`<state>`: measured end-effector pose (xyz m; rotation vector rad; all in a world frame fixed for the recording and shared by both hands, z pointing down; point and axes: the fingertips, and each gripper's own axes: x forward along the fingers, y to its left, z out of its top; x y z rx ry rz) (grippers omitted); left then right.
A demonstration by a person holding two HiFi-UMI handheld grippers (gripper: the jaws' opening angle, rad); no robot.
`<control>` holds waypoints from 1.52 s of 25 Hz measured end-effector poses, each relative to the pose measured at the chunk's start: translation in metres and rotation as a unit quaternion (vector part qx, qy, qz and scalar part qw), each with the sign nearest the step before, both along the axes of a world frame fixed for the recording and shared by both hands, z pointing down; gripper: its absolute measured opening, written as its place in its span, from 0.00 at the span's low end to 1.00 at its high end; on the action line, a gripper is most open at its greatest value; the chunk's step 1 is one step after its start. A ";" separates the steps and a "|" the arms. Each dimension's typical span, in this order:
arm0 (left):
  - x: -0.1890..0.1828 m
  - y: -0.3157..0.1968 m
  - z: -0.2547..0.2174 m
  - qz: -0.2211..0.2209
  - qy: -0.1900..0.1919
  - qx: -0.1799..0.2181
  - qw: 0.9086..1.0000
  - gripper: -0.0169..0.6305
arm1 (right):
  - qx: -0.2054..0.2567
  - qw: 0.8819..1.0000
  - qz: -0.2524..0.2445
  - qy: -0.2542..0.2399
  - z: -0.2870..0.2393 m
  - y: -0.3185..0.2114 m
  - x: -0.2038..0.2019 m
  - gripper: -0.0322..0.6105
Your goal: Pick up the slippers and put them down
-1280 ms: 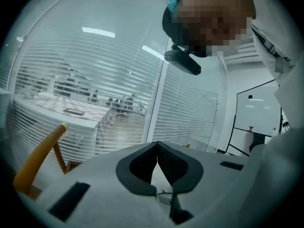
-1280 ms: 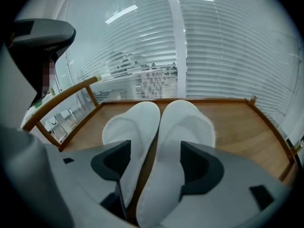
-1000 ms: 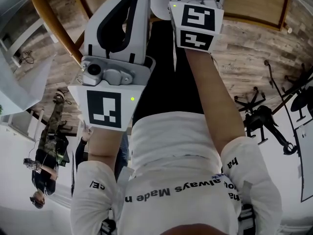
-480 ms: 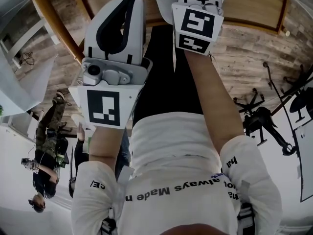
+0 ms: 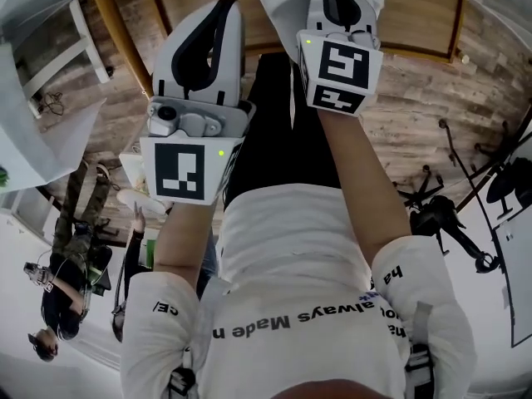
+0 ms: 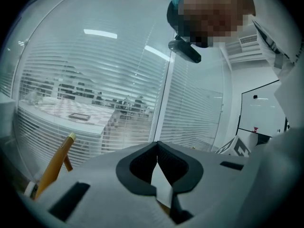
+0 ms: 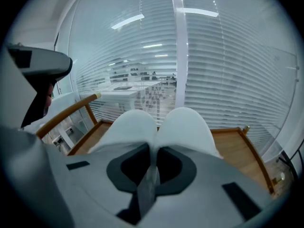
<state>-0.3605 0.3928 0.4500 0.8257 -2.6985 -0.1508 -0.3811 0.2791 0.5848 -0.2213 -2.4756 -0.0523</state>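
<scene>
White slippers (image 7: 186,127) pinched as pair at near end by right gripper (image 7: 155,151), jaws clamped; above wooden frame (image 7: 254,156). Left gripper (image 6: 156,148) jaws together, nothing held. Judged light, soft, floppy; sole edge best gripped.

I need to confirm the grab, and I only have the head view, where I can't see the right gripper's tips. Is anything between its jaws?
Observer: Yes. In the right gripper view, the right gripper has its jaws closing on a thin edge of the white slippers.
Operator: One slipper or both?
Observer: Two rounded white shapes sit side by side just beyond the jaws, touching each other, so it looks like both.
Operator: And the left gripper?
Observer: The left gripper has its jaws together, and nothing sticks out past them in its own view.
</scene>
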 end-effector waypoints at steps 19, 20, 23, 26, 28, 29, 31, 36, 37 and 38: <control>0.020 0.005 -0.176 -0.014 -0.047 0.007 0.999 0.05 | -0.045 0.992 -0.098 -0.067 -0.249 0.000 0.011 0.09; 0.024 0.005 -0.183 -0.014 -0.044 0.005 0.999 0.05 | -0.046 0.991 -0.104 -0.071 -0.262 -0.001 0.013 0.09; 0.030 0.009 -0.206 -0.016 -0.044 -0.003 0.999 0.05 | -0.050 0.988 -0.115 -0.087 -0.298 -0.002 0.019 0.09; 0.032 0.014 -0.230 -0.022 -0.051 0.001 0.998 0.05 | -0.062 0.985 -0.121 -0.111 -0.335 -0.006 0.022 0.09; 0.033 0.013 -0.244 -0.022 -0.055 0.006 0.998 0.05 | -0.069 0.981 -0.127 -0.128 -0.360 -0.009 0.026 0.09; 0.034 0.011 -0.250 -0.021 -0.058 0.006 0.998 0.05 | -0.074 0.979 -0.130 -0.136 -0.373 -0.011 0.028 0.09; 0.036 0.005 -0.263 -0.016 -0.066 0.005 0.998 0.05 | -0.083 0.976 -0.134 -0.147 -0.395 -0.015 0.033 0.09; 0.050 -0.007 -0.290 0.005 -0.073 0.020 0.997 0.05 | -0.080 0.971 -0.145 -0.170 -0.437 -0.020 0.047 0.09; 0.052 -0.008 -0.293 0.008 -0.073 0.022 0.997 0.05 | -0.077 0.971 -0.146 -0.173 -0.441 -0.020 0.049 0.09; 0.053 -0.009 -0.296 0.012 -0.074 0.024 0.997 0.05 | -0.076 0.971 -0.147 -0.175 -0.443 -0.020 0.050 0.09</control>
